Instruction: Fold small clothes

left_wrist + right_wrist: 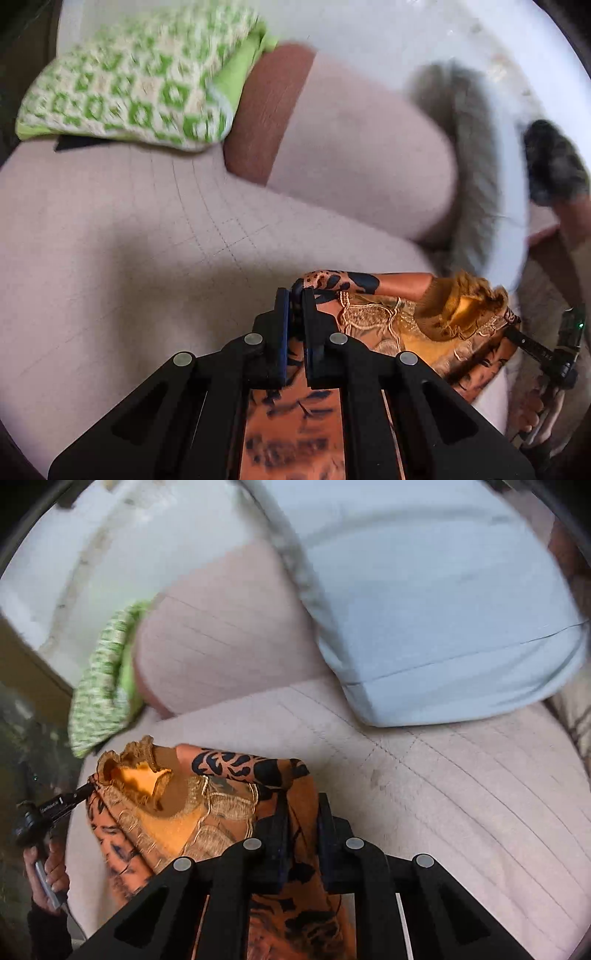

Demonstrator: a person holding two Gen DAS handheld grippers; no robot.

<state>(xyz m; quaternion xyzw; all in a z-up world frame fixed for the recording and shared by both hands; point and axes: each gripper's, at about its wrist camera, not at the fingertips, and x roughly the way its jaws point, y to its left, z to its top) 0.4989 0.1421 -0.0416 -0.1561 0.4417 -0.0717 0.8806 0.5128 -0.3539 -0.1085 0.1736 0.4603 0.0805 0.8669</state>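
An orange garment (388,314) with a black print and a gold lace neckline hangs stretched between my two grippers, above a pale pink sofa seat (110,240). My left gripper (294,295) is shut on one upper edge of the cloth, which also hangs down beneath its fingers. In the right wrist view, my right gripper (303,801) is shut on the other edge of the garment (177,823). The left gripper (86,790) shows there at the far left, held by a hand (48,871). The right gripper's tip (513,332) shows at the right edge of the left wrist view.
A green and white crocheted cushion (129,81) lies at the back left of the sofa, beside a brown cushion (269,110). A grey furry pillow (469,166) leans at the right. A light blue pillow (443,609) rests on the quilted seat (461,794).
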